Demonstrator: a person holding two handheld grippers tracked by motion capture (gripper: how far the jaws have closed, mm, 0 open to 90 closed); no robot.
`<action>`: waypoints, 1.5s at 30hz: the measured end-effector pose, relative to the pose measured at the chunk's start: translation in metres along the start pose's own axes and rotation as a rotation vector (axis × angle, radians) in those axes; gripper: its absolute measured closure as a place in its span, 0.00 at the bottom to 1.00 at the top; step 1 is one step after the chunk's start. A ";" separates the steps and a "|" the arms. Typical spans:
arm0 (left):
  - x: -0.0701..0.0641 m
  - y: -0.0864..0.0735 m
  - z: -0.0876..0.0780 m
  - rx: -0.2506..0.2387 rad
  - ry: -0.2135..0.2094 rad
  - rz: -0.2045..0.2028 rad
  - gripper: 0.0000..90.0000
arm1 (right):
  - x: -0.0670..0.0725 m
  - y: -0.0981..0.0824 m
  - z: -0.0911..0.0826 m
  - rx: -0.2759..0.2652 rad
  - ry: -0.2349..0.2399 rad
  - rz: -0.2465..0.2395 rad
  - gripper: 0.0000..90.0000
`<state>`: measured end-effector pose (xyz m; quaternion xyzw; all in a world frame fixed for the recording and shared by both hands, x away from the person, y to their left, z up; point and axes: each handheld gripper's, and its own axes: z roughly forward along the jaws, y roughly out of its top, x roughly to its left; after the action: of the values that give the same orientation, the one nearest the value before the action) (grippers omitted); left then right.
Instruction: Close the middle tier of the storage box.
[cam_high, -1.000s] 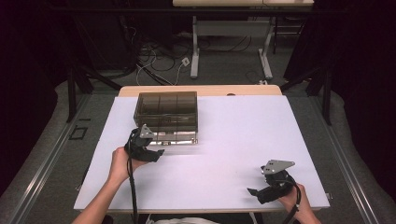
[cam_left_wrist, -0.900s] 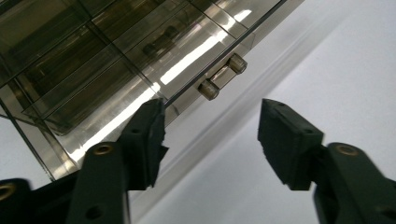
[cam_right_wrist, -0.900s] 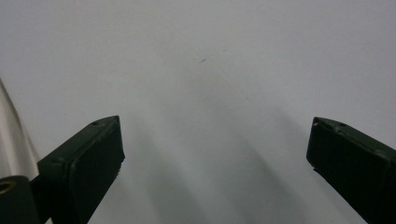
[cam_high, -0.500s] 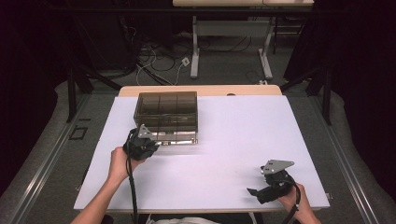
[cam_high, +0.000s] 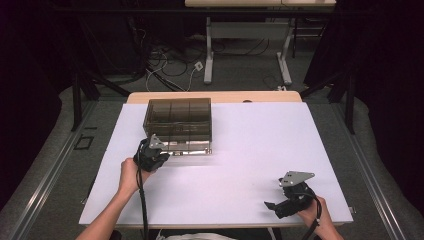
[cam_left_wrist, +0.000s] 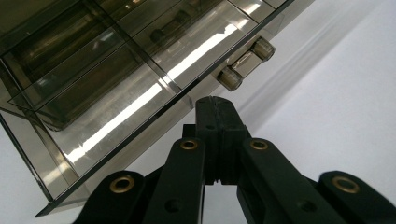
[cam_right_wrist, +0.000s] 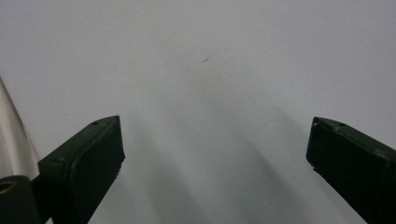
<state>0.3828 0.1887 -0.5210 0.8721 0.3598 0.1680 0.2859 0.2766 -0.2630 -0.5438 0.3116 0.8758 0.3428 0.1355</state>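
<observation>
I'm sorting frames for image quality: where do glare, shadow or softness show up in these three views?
Left gripper view: bright streaks of glare cross the smoky transparent plastic compartment box, and its shut black jaws look soft up close. Right gripper view: faint shadows fan over the white tabletop. High view: the room around the table is dark, and the box looks dim.

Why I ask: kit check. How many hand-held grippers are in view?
2. The left hand-held gripper is at the smoky box's near edge, its jaws just closed with nothing seen between; the right hand-held gripper, open, near the table's right corner. None seems hidden.
</observation>
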 end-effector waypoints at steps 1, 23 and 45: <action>0.000 0.000 0.001 -0.007 0.005 -0.001 1.00 | 0.000 0.000 -0.001 0.003 -0.002 0.008 0.04; 0.002 -0.003 0.011 -0.043 0.003 -0.008 1.00 | 0.000 0.000 0.000 0.001 -0.002 -0.001 0.04; 0.003 -0.002 0.015 -0.112 0.046 -0.002 1.00 | 0.000 0.000 0.000 0.006 -0.005 0.008 0.04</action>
<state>0.3909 0.1862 -0.5336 0.8502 0.3572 0.2076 0.3262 0.2761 -0.2629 -0.5438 0.3163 0.8753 0.3399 0.1352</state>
